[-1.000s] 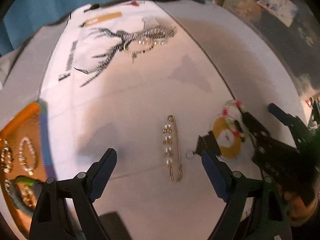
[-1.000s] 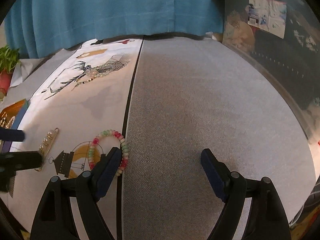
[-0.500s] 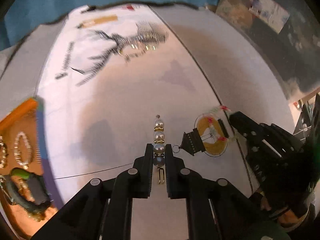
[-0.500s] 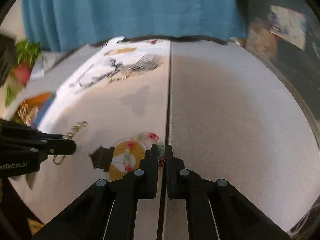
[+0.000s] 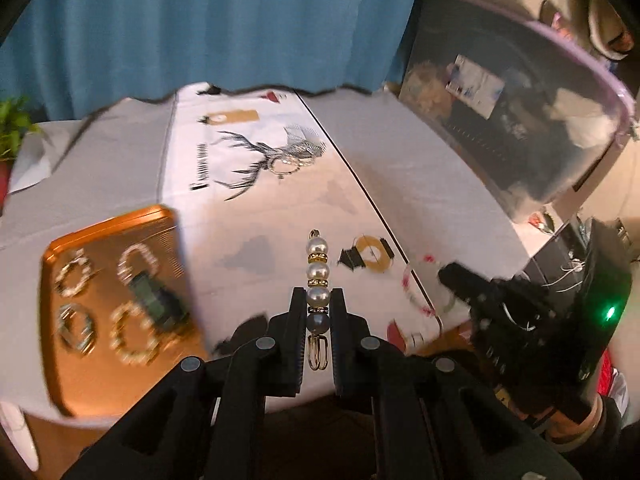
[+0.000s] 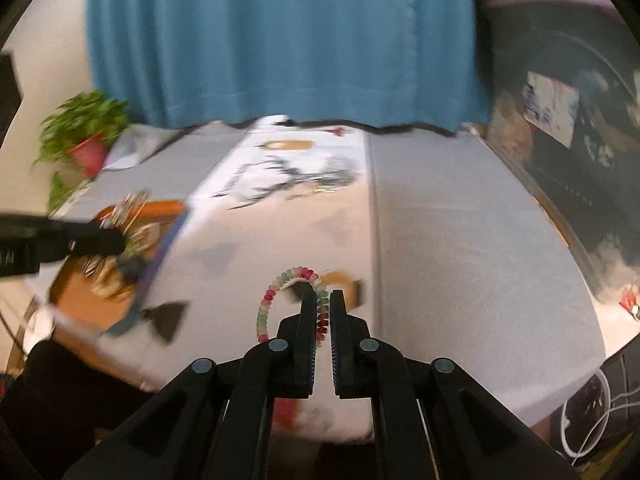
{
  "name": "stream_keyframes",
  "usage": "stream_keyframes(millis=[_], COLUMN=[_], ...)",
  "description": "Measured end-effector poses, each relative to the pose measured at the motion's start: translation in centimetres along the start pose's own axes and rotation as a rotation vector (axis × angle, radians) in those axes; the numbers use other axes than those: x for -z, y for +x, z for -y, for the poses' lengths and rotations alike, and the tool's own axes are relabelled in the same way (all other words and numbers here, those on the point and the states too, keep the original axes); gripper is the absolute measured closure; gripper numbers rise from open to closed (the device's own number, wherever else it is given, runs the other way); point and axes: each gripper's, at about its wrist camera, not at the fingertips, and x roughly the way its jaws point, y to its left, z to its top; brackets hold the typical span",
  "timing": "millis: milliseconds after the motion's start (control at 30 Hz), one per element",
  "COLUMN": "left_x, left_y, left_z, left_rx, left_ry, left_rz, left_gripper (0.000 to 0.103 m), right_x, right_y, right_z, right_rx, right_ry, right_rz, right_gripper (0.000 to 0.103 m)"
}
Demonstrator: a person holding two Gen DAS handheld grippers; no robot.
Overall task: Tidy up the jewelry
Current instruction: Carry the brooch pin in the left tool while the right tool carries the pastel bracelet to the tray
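the right gripper (image 6: 323,308) is pinching a beaded bracelet (image 6: 280,292), its fingers (image 6: 308,320) closing on one side of the loop while the pink, green and white beads are arching out to the left above the tabletop (image 6: 460,240). at the left edge the left gripper (image 6: 112,242) is reaching in, blurred, with something gold at its tip over an orange tray (image 6: 80,292). a potted plant (image 6: 86,136) and a blue curtain (image 6: 280,40) are sitting behind.
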Motion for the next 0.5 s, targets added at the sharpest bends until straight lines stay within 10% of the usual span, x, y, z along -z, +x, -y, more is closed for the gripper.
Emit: stream_keyframes(millis=[500], left_x=[15.6], left_y=[-13.7], left_z=[-5.2], left_rx=[-0.092], left_ry=[-0.155], left_rz=[0.098], left_gripper=[0.094], right_x=[9.0], right_y=[-10.2], right_z=[-15.0], right_rx=[-0.195], right_ry=[-0.216], right_rz=[-0.049], right_gripper=[0.096])
